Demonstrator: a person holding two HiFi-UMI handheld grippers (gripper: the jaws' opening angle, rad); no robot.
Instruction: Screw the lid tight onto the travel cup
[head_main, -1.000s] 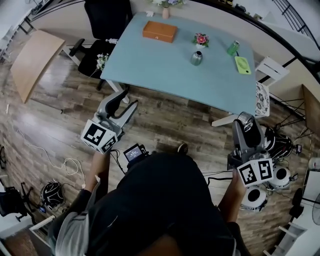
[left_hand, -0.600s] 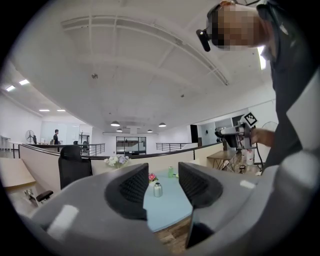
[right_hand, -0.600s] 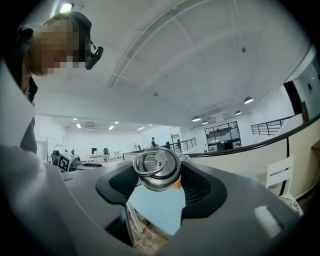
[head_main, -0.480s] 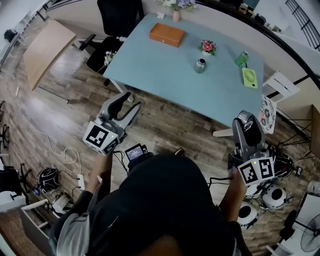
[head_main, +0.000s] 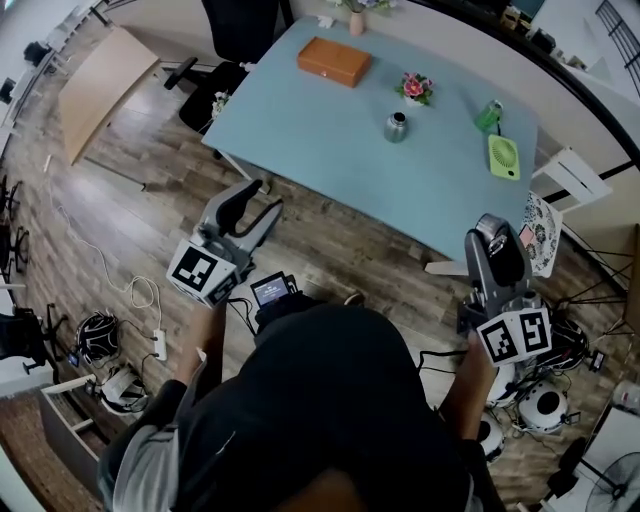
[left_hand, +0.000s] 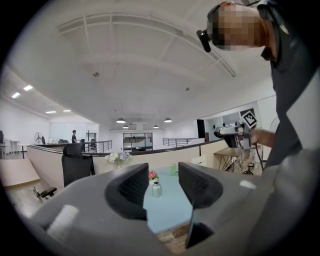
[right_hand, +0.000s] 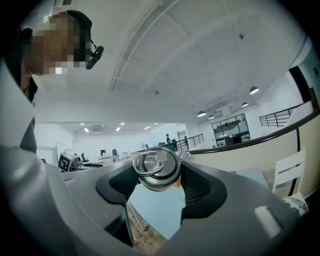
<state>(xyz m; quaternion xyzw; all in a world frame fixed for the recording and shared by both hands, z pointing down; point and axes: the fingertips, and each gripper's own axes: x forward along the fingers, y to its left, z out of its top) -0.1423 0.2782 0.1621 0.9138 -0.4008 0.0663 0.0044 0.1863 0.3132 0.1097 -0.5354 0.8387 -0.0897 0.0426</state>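
Pointing level toward table (head_main: 330, 130), right gripper (right_hand: 158, 176) with fingers (right_hand: 199, 189) round lid (right_hand: 156, 169)

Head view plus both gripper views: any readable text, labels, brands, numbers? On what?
None legible in any view.
Marker cube on left gripper: black-and-white square pattern, no letters.
Marker cube on right gripper: pattern only, no letters.
Small screen in front of the person: lit, too small to read.
Lid in right gripper: bare metal, ring on top, no print seen.
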